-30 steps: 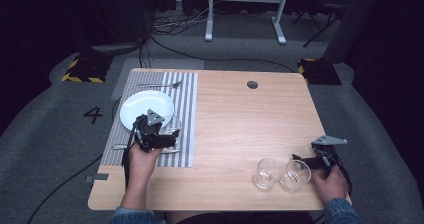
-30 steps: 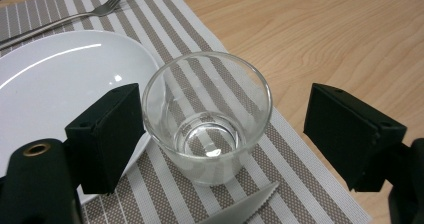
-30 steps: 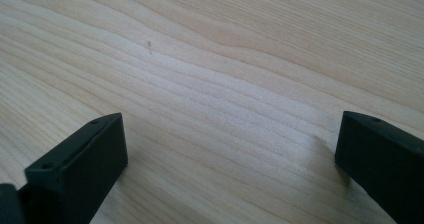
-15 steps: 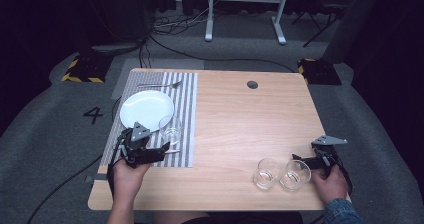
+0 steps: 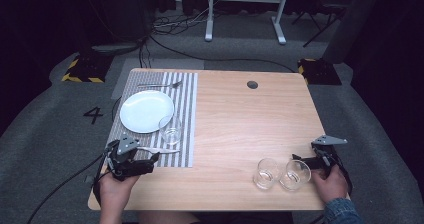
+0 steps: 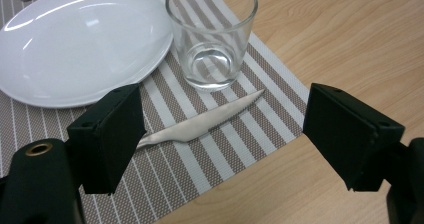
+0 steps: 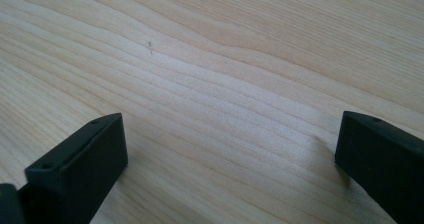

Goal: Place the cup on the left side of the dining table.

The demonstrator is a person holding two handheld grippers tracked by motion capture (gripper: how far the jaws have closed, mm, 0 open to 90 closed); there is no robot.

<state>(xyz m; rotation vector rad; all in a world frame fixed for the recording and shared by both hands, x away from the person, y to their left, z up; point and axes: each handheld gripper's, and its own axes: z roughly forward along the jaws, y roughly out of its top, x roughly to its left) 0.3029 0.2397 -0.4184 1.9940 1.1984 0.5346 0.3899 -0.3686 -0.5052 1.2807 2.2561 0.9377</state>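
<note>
Both tongs stand wide open and hold nothing. Left tongs [image 5: 150, 159] sit near the table's [image 5: 240, 119] front left corner, held by the left hand [image 5: 114, 184]; in the left gripper view the left tongs [image 6: 220, 134] have their jaws spread over the front edge of a striped mat [image 6: 210, 149]. Between those jaws and just ahead lies a knife [image 6: 200, 125], silver and flat, its tip pointing to the right jaw's side. Just beyond the knife stands a clear empty glass [image 6: 212, 39], upright on the mat. Beside it, toward the left jaw's side, lies a white plate [image 6: 75, 44], bare and glossy. From above, a fork [image 5: 160, 85] lies on the mat past the plate [image 5: 146, 111].

Right tongs [image 5: 296, 159] rest near the front right edge, held by the right hand [image 5: 330, 183]. In the right gripper view the right tongs [image 7: 230, 154] show bare pale wood [image 7: 225, 74] between the jaws. From above, two more clear glasses stand close together: one [image 5: 295, 175] just beside the right tongs, the other [image 5: 266, 173] next to it, farther from them. Whether the jaws touch the nearer glass I cannot tell.
</note>
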